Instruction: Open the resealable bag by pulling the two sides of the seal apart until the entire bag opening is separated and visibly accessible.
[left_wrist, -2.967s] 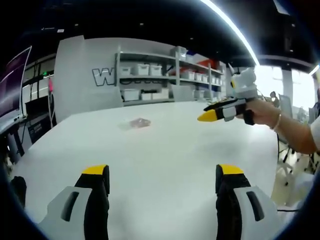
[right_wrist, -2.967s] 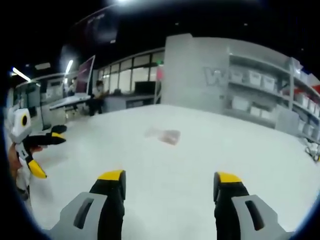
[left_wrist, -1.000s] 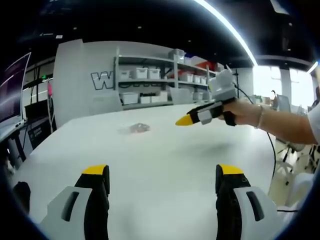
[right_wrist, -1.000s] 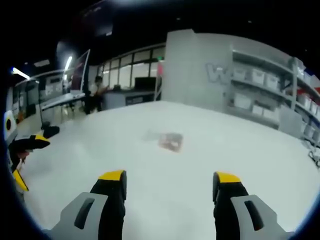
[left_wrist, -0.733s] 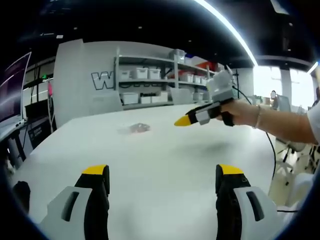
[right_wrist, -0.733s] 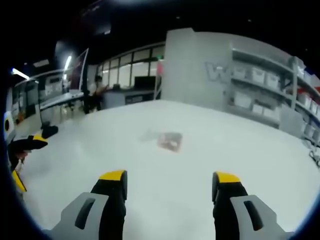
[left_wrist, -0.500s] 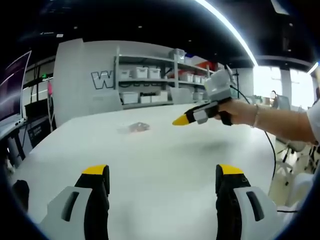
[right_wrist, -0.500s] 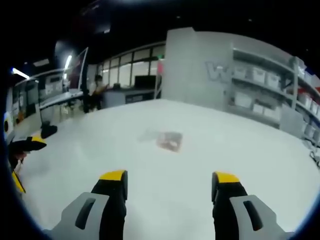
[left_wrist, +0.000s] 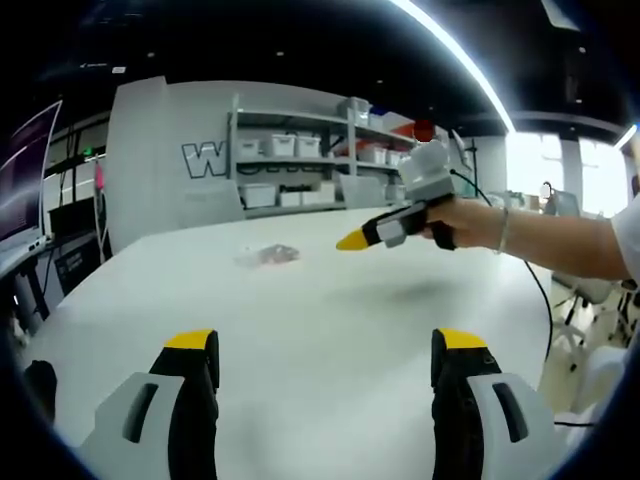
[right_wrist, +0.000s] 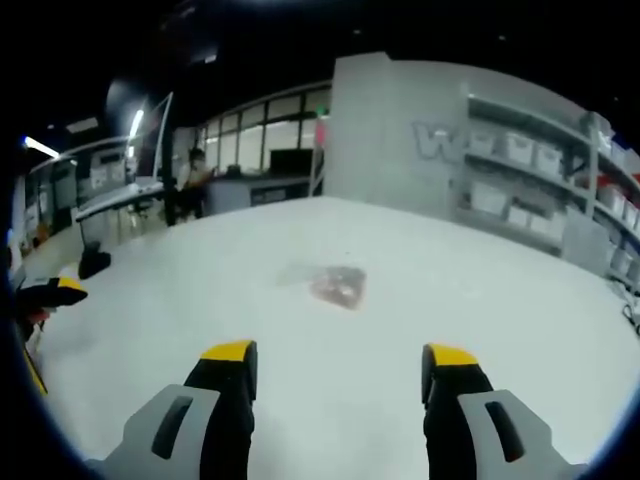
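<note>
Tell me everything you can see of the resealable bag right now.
The resealable bag is a small clear plastic pouch with something reddish-brown inside. It lies flat on the white table, out ahead of both grippers, and nothing touches it. Blur hides whether its seal is shut. In the left gripper view it appears farther off, a pale crumpled patch.

Both hand-held grippers, left (left_wrist: 325, 355) and right (right_wrist: 340, 365), hover, jaws apart.

Broad white table (left_wrist: 330, 330), a small clear resealable bag (left_wrist: 268, 255) with reddish contents lying flat on it, well ahead of the left gripper (left_wrist: 325, 355) and left of centre, ahead of the right gripper (right_wrist: 340, 362), apart from both
</note>
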